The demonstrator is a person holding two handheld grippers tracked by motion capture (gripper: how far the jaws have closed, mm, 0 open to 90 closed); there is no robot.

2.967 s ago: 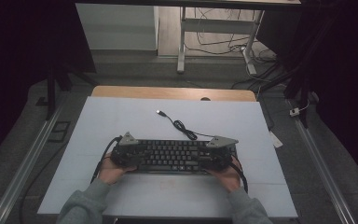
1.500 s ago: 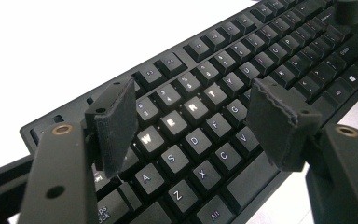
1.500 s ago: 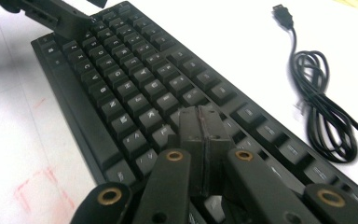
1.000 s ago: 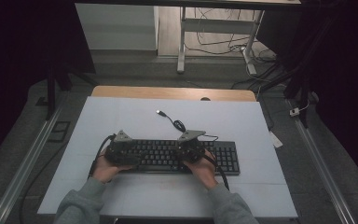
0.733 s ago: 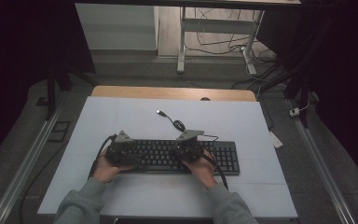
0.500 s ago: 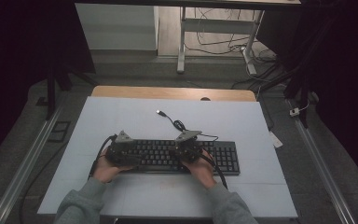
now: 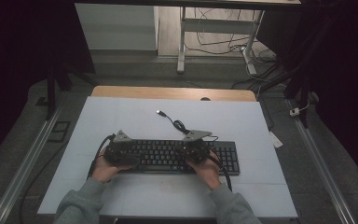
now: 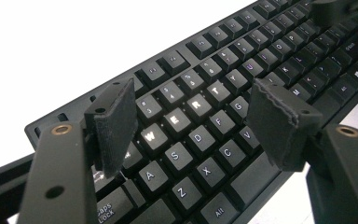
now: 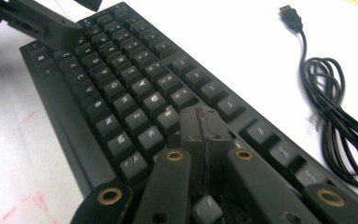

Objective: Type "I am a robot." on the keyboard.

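Closed right hand-held gripper point(image 9: 200, 122) on keyboard point(image 9: 135, 88)

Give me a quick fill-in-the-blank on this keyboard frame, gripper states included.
1. The left gripper hangs over the keyboard with its jaws ____.
2. The right gripper has its jaws ____, tips down among the keys.
3. The coiled cable ends in a ____ plug lying loose on the table.

Missing words: open; shut; USB
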